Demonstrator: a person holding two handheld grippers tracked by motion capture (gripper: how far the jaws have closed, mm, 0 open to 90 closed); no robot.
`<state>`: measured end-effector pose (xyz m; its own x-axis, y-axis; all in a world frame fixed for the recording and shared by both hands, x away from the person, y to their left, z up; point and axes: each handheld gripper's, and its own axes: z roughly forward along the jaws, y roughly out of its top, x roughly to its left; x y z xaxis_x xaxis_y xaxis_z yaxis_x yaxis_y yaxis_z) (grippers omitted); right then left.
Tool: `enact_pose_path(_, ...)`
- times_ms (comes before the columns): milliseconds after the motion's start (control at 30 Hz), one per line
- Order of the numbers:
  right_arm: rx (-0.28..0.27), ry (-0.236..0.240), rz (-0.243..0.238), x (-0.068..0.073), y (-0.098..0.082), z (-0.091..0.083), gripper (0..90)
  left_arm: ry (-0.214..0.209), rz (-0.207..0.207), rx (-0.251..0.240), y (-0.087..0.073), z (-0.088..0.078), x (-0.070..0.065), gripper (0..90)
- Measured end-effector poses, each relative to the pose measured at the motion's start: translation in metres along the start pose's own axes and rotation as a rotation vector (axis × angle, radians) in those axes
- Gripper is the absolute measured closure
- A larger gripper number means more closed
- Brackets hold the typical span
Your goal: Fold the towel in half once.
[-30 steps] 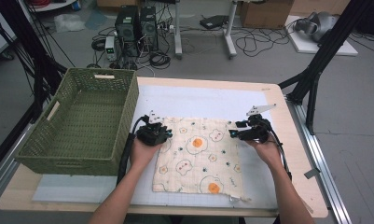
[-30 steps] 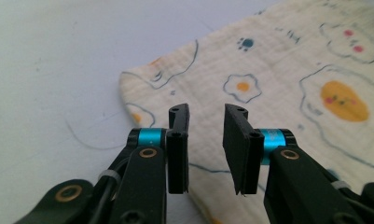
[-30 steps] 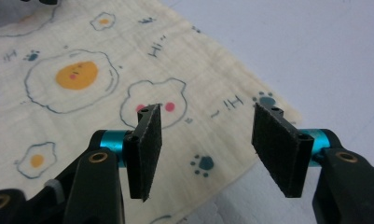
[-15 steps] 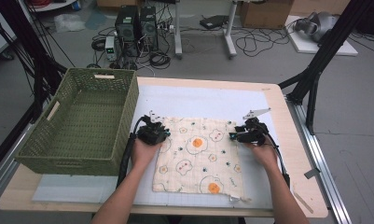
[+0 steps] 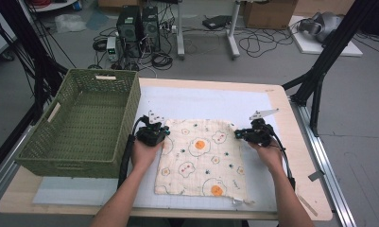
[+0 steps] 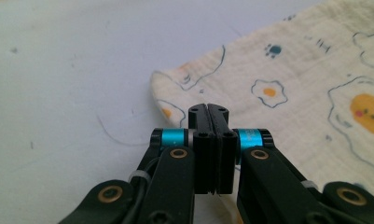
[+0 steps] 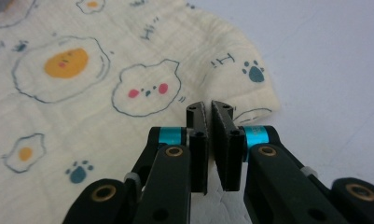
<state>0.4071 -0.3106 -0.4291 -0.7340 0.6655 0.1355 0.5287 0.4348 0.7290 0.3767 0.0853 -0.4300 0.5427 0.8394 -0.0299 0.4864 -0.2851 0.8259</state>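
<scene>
the cloth [image 5: 200,156] is light, limp fabric: left tool [image 5: 153,134] and right tool [image 5: 251,134] have just been closing and now pinch its far corners, beside the basket [image 5: 83,123].

Left hand-held gripper [image 5: 162,134] low and pointing forward, jaws just closed, pads pressed together, right hand-held gripper [image 5: 237,134] low, turned inward toward the left, jaws just closed with a thin gap, both forearms reaching forward, well apart
</scene>
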Motion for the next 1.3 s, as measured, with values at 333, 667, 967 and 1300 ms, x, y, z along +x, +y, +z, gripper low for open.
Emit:
enact_pose_path(333, -0.097, 0.069, -0.028, 0.023, -0.004, -0.04, 85.2, -0.021, 0.03, -0.073, -0.01, -0.032, -0.015, 88.4)
enact_pose_path(667, -0.077, 0.144, -0.029, 0.054, -0.044, -0.053, 85.1, -0.068, 0.057, -0.056, -0.038, -0.057, -0.03, 88.4)
enact_pose_path(967, 0.016, 0.18, -0.047, 0.067, -0.067, -0.04, 77.9, -0.111, 0.082, 0.015, -0.058, -0.063, -0.035, 85.8)
enact_pose_path(1300, -0.08, 0.116, -0.025, 0.059, -0.053, -0.063, 57.2, -0.128, 0.054, -0.034, -0.039, -0.068, -0.029, 65.8)
